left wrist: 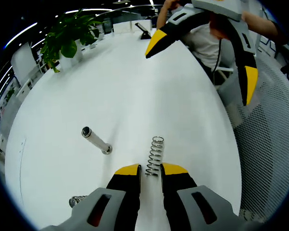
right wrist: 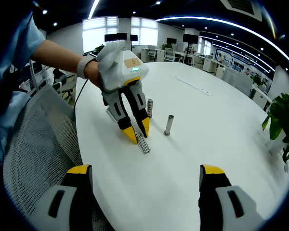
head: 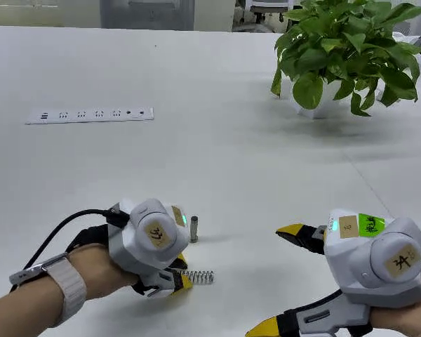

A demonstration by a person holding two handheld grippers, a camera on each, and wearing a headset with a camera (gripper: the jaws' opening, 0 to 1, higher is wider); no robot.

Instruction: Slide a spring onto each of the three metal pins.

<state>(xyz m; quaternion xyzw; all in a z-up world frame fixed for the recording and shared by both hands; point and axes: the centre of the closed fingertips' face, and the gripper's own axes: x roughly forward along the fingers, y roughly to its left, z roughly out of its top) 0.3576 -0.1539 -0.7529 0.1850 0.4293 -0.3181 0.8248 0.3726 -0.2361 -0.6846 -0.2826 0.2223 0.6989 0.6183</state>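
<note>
The white table (head: 217, 140) takes up most of what I get from the head view. A potted plant (head: 344, 49) stands at its far right and a white power strip (head: 90, 114) lies far left, both well apart from the work.

My right gripper (head: 277, 278) hovers at the near right with its jaws spread wide and nothing between them. My left gripper (left wrist: 151, 169) is down at the tabletop. Its yellow tips are drawn in to about the width of the spring (left wrist: 155, 151), one on each side of the spring's near end. From the left gripper view I judge that it is pinching that end, though I cannot rule out a sliver of slack.

The spring lies flat on the table. Its long axis runs straight out ahead of the left jaws, and its free end points away from them.

The bare metal pin (left wrist: 96, 140) stands upright just beside the spring. In the left gripper view it is off to the left of the jaws, and in the head view it is just beyond the gripper. In the right gripper view a second pin (right wrist: 150, 108) behind it looks already wrapped in a coil. I cannot pick out a third pin.

The next move depends on one thing: the spring's axis is horizontal and the pin's is vertical. I would have to lift the spring, tip it upright and bring its open end over the pin top. The left gripper is much the nearer to both the spring and the pin.
</note>
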